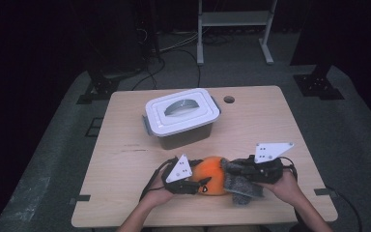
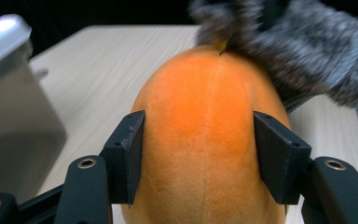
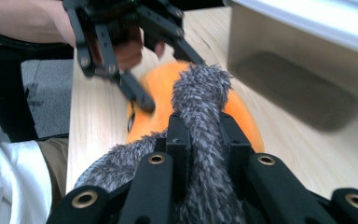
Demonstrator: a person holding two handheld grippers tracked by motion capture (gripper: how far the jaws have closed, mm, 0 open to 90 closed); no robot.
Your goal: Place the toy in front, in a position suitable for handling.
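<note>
While left claw (image 2: 198,154) squeezes orange plush (image 2: 205,130), right claw (image 3: 204,140) pinches grey fur (image 3: 200,93).

Black two-jaw grippers (image 1: 193,186) with brass-ringed screws; grey three-cornered plates (image 1: 179,169); white garment (image 3: 9,182).

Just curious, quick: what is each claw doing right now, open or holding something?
Left claw: pads pressed on both sides of the orange plush toy.
Right claw: shut on the toy's grey furry part.

Your left gripper (image 3: 121,70) smears with blur in the right gripper view, and the grey fur (image 3: 200,112) hides the orange plush toy's (image 3: 244,121) middle (the box (image 3: 303,70) runs off-frame).
</note>
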